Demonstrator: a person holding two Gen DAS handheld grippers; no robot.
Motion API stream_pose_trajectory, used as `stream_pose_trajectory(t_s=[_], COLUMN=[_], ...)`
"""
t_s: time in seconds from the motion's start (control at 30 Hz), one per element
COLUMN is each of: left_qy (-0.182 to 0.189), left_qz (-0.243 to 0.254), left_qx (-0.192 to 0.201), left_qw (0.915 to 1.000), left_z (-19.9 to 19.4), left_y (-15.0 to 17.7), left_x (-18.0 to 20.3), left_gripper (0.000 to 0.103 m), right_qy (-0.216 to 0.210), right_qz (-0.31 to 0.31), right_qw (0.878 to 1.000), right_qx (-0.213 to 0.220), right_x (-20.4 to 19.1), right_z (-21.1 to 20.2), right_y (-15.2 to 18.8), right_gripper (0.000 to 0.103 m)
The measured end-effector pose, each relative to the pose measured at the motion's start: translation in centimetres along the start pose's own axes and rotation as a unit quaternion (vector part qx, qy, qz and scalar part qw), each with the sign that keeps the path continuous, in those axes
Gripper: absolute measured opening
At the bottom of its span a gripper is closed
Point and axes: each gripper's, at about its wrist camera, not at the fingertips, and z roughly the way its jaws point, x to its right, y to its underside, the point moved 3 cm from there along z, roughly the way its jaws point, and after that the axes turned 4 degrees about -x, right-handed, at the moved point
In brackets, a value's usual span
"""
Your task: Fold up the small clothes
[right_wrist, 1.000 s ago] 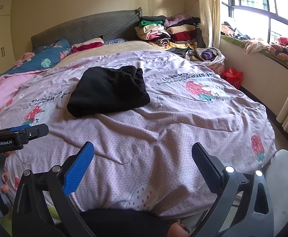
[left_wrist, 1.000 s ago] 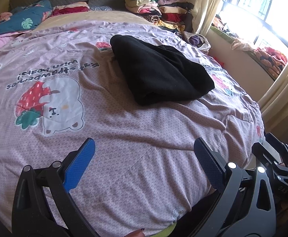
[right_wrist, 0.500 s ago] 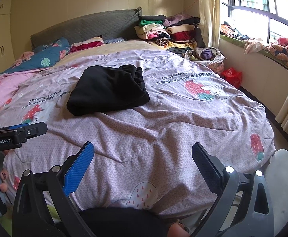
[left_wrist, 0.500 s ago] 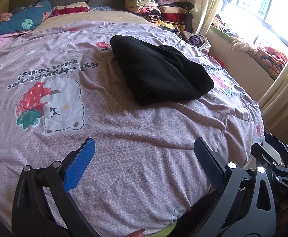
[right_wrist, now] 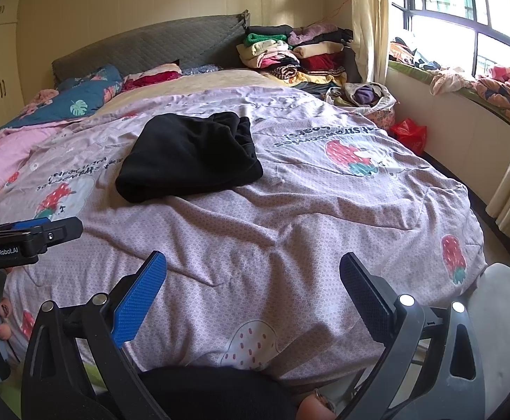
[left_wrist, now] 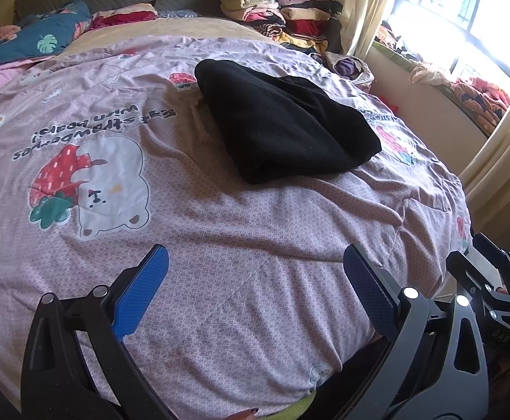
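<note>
A folded black garment (left_wrist: 283,126) lies on the purple strawberry-print quilt (left_wrist: 191,231) in the middle of the bed; it also shows in the right wrist view (right_wrist: 191,155). My left gripper (left_wrist: 255,287) is open and empty, held over the near edge of the bed, well short of the garment. My right gripper (right_wrist: 253,285) is open and empty, also near the bed's front edge. The left gripper's body (right_wrist: 27,236) shows at the left of the right wrist view, and the right gripper's body (left_wrist: 493,294) shows at the right of the left wrist view.
A pile of folded clothes (right_wrist: 290,52) stands at the head of the bed on the right. Pillows and a blue floral blanket (right_wrist: 79,101) lie at the far left. A window sill with clothes (right_wrist: 465,80) runs along the right wall. A red bag (right_wrist: 409,134) lies on the floor.
</note>
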Motion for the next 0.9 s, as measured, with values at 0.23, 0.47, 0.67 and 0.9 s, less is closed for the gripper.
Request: stream_pose_trajectory(t_s=[0.23,0.47,0.67,0.9], left_qy=[-0.003,-0.021,-0.042,-0.2], left_qz=[0.003,0.008,-0.03,-0.21], left_qx=[0.003,-0.011,-0.013,0.013], left_qw=[1.0,0.9997,0.9986,0.957], left_z=[0.0,0.4,0.2,-4.0], left_y=[0.0,0.1,-0.6,-2.5], left_x=[0.0,0.2,-3.9,-25.2], left_gripper=[0.094,0.094,0.094,0.094], right_qy=[0.001,0.002,0.04,0.235], right_qz=[-0.002,0.003,0.084,0.297], right_qw=[1.0,1.0,0.996,0.925], right_qx=[-0.003,-0.01,-0.005,-0.041], right_x=[-0.2,0.1,6.4,30.3], right_z=[0.3,0.6,-0.2,-0.8], right_y=[0.1,0.3,0.2,5.3], right_gripper=[0.099,0.099,0.098,0.098])
